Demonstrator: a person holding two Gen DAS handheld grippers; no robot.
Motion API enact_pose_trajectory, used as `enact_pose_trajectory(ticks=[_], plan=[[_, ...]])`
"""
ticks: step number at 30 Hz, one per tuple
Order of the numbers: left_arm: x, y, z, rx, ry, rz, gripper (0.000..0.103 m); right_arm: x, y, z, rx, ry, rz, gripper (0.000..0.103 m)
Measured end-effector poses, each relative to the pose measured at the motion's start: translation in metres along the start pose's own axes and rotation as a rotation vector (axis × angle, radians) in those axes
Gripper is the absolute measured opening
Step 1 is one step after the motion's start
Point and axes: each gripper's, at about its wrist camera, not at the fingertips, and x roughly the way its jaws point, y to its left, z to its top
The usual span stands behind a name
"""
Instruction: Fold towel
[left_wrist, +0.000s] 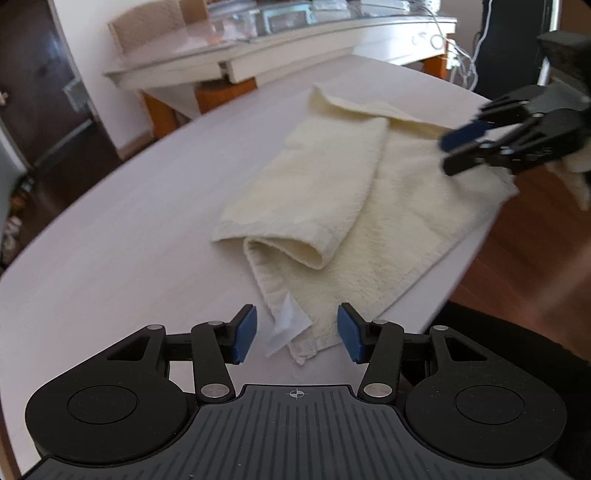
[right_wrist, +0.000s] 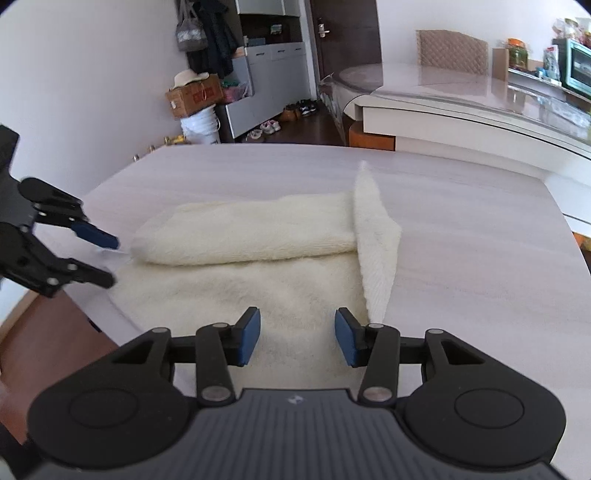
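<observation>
Towel: a soft cream towel (left_wrist: 369, 221) lies on the pale table (left_wrist: 129, 221). One long side is flopped over onto the rest, so it makes a thick roll on top.
Towel tag: a small white tag (left_wrist: 286, 326) sticks out at the near corner. In the left wrist view it sits between the two blue pads, a bit closer to the left pad.
Left gripper: the left gripper (left_wrist: 297, 334) has its jaws about half open. The towel corner and tag lie in the gap, but the pads do not press on them. It holds nothing.
Left gripper seen from the other side: in the right wrist view the left gripper (right_wrist: 110, 260) is at the far left end of the towel, just beside the end of the roll.
Right gripper: the right gripper (right_wrist: 297, 338) has its jaws about half open too. Flat towel shows in the gap under them. The pads do not squeeze anything.
Turned-up corner: just past the right pad, a flap (right_wrist: 375, 251) of towel is folded over and lies across the end of the roll.
Table edge: the towel's near side lies right along the table edge, with the brown floor (left_wrist: 535, 240) beyond.
</observation>
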Motion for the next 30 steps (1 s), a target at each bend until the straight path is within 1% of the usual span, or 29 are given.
enact_pose_trajectory(ticks=[2, 4, 5, 7, 10, 11, 14, 16, 18, 20, 21, 24, 25, 30], plan=[[-0.006, 0.011, 0.007, -0.032, -0.038, 0.015, 0.059, 0.001, -0.003, 0.001, 0.009, -0.004, -0.001, 0.048], [-0.003, 0.027, 0.017, -0.081, -0.069, 0.044, 0.066, 0.001, -0.004, 0.002, 0.012, -0.01, -0.008, 0.049], [-0.002, 0.034, 0.023, -0.105, -0.084, 0.059, 0.066, 0.001, -0.005, 0.002, 0.013, -0.011, -0.009, 0.049], [0.007, 0.046, 0.032, -0.128, -0.087, 0.093, 0.065, 0.001, -0.005, 0.001, 0.014, -0.009, -0.01, 0.05], [0.028, 0.055, 0.045, -0.126, -0.076, 0.101, 0.064, 0.002, -0.003, 0.0, 0.017, -0.012, -0.015, 0.05], [0.039, 0.056, 0.049, -0.109, -0.057, 0.078, 0.064, 0.002, -0.003, 0.0, 0.019, -0.013, -0.015, 0.05], [0.054, 0.05, 0.052, -0.035, -0.023, 0.093, 0.064, 0.001, -0.003, 0.001, 0.039, -0.033, -0.002, 0.05], [0.06, 0.048, 0.053, -0.005, -0.016, 0.114, 0.067, 0.0, 0.001, 0.004, 0.041, -0.055, 0.042, 0.05], [0.062, 0.049, 0.055, 0.011, -0.019, 0.13, 0.067, 0.001, 0.01, 0.009, 0.026, -0.074, 0.107, 0.05], [0.066, 0.051, 0.058, 0.032, -0.023, 0.154, 0.068, 0.008, 0.024, 0.014, -0.013, -0.079, 0.183, 0.05], [0.068, 0.052, 0.059, 0.044, -0.025, 0.17, 0.068, 0.013, 0.031, 0.016, -0.036, -0.075, 0.206, 0.05], [0.078, 0.064, 0.066, 0.06, -0.038, 0.213, 0.068, 0.029, 0.048, 0.02, -0.1, -0.046, 0.242, 0.049], [0.08, 0.065, 0.067, 0.059, -0.041, 0.216, 0.068, 0.033, 0.051, 0.02, -0.112, -0.032, 0.249, 0.049], [0.099, 0.088, 0.081, 0.05, -0.067, 0.252, 0.068, 0.036, 0.051, 0.015, -0.135, -0.004, 0.272, 0.051]])
